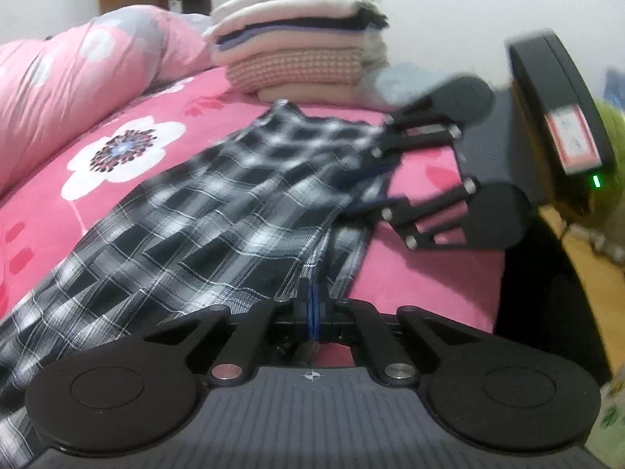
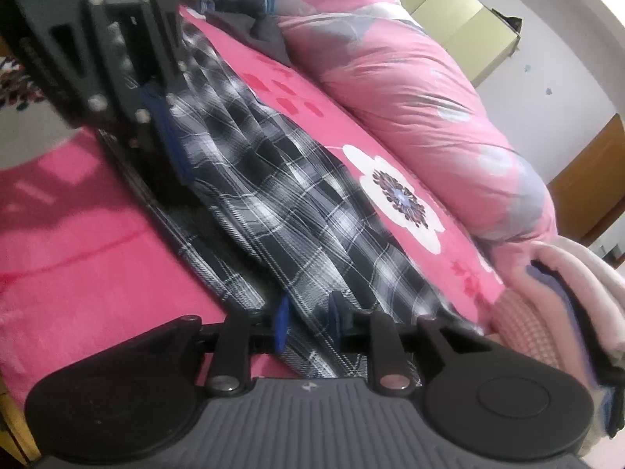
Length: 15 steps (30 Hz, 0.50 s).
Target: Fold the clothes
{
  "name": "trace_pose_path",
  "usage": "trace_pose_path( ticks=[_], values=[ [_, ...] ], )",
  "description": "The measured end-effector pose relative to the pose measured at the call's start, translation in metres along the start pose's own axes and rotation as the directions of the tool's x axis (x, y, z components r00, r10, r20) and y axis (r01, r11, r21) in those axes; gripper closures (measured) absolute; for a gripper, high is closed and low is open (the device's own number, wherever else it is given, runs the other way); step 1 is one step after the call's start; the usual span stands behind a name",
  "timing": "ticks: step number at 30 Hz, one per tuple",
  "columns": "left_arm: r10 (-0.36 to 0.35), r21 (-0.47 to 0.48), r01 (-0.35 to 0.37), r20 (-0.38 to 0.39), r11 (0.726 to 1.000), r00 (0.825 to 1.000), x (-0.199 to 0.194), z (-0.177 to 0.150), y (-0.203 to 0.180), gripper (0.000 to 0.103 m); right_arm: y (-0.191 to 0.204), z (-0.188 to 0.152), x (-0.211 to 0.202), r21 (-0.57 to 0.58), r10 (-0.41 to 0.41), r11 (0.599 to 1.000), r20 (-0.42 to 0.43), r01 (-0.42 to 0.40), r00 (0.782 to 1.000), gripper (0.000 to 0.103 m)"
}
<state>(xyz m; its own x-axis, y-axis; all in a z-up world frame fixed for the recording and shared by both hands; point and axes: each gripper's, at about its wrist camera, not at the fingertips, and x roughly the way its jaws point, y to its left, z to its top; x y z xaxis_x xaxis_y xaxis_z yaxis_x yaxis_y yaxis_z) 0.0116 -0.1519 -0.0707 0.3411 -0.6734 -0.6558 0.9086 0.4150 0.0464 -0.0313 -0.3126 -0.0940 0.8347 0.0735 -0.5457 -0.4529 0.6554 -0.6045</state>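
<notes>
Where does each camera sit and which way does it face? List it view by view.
Left wrist: rides on the left gripper, looks along the plaid garment toward the stack of folded clothes; the right gripper shows at right.
Right wrist: rides on the right gripper, looks back along the plaid garment past the pink quilt; the left gripper shows top left.
Shared: the garment, both grippers shut on its edge, the pink floral sheet, quilt and stack.

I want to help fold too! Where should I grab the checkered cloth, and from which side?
Probably grab the checkered cloth at its near edge, coming in from the bed's side, just as the left gripper and right gripper pinch it now. That edge has a dark blue hem, and the flat cloth hangs evenly when held at two spots.
</notes>
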Motion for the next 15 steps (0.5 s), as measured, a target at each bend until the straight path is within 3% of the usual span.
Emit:
trace_pose_path(
  ticks=[1, 3, 4, 10, 15],
  values=[
    [0.000, 0.009, 0.000, -0.003, 1.000, 1.000, 0.001, -0.001, -0.001, 0.103, -0.002, 0.000, 0.001, 0.005, 0.002, 1.000, 0.001, -0.002, 1.000, 0.083],
    [0.000, 0.024, 0.000, -0.007, 1.000, 1.000, 0.003, -0.003, -0.004, 0.103, -0.008, 0.001, -0.002, 0.025, 0.006, 1.000, 0.003, -0.006, 1.000, 0.100],
    [-0.002, 0.025, 0.002, -0.005, 1.000, 1.000, 0.003, -0.003, -0.004, 0.103, -0.011, 0.000, -0.007, 0.033, 0.002, 0.999, 0.003, -0.003, 1.000, 0.101],
    [-0.018, 0.011, 0.018, -0.013, 1.000, 1.000, 0.008, -0.006, 0.001, 0.103, -0.012, -0.015, -0.013, 0.036, 0.031, 0.999, -0.068, -0.028, 0.997, 0.103],
    [-0.025, -0.017, 0.025, -0.017, 1.000, 1.000, 0.010, -0.007, 0.003, 0.102, -0.013, -0.007, -0.023, 0.045, 0.024, 0.999, -0.047, -0.022, 0.999, 0.103]
  ],
)
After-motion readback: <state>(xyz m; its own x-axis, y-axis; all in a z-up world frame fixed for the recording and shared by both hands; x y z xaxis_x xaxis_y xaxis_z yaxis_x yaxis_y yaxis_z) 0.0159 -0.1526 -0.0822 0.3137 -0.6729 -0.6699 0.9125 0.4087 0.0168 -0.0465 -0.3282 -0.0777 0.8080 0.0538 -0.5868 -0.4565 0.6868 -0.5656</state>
